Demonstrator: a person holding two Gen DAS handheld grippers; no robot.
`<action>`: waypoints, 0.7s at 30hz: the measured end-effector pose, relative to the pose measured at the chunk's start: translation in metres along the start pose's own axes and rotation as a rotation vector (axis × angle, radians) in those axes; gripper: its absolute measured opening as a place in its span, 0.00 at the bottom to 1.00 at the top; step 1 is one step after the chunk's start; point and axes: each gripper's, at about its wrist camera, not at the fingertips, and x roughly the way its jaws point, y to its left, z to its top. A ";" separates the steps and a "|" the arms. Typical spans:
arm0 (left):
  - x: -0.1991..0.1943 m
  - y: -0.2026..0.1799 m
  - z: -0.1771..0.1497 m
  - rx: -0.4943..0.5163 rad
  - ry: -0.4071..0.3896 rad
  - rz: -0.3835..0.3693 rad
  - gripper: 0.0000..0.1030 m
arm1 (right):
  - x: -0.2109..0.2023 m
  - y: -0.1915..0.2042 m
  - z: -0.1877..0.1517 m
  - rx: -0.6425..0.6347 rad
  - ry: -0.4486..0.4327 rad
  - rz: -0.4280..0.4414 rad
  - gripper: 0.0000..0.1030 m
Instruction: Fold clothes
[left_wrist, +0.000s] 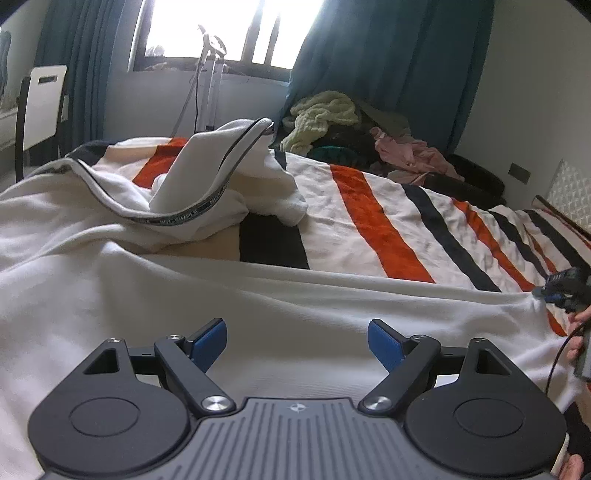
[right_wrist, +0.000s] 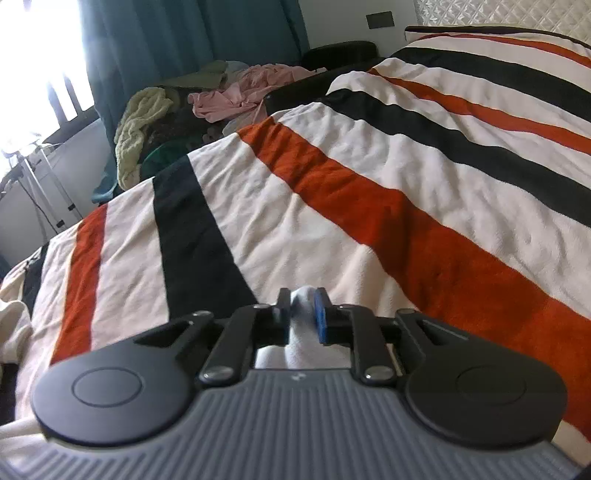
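A white garment (left_wrist: 155, 280) with dark printed trim lies spread across the striped bed, its hood or collar part bunched up at the far left. My left gripper (left_wrist: 297, 341) is open just above the white cloth, with nothing between its blue pads. My right gripper (right_wrist: 303, 314) is shut on a fold of the white garment (right_wrist: 301, 347). It also shows at the right edge of the left wrist view (left_wrist: 561, 288), pinching the garment's corner there.
A striped blanket (right_wrist: 369, 206) in white, orange and black covers the bed. A pile of other clothes (left_wrist: 354, 125), green and pink among them, lies at the bed's far edge by teal curtains. A chair (left_wrist: 40, 99) and a stand (left_wrist: 210, 85) are near the window.
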 end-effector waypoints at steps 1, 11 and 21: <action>0.000 -0.001 0.000 0.004 -0.002 0.000 0.82 | -0.007 0.002 0.001 0.010 -0.010 0.007 0.37; 0.015 -0.016 0.000 0.081 0.005 0.008 0.82 | -0.122 0.079 -0.024 -0.089 -0.108 0.196 0.65; 0.135 -0.058 0.066 0.198 0.013 0.061 0.82 | -0.135 0.112 -0.073 -0.078 -0.119 0.159 0.65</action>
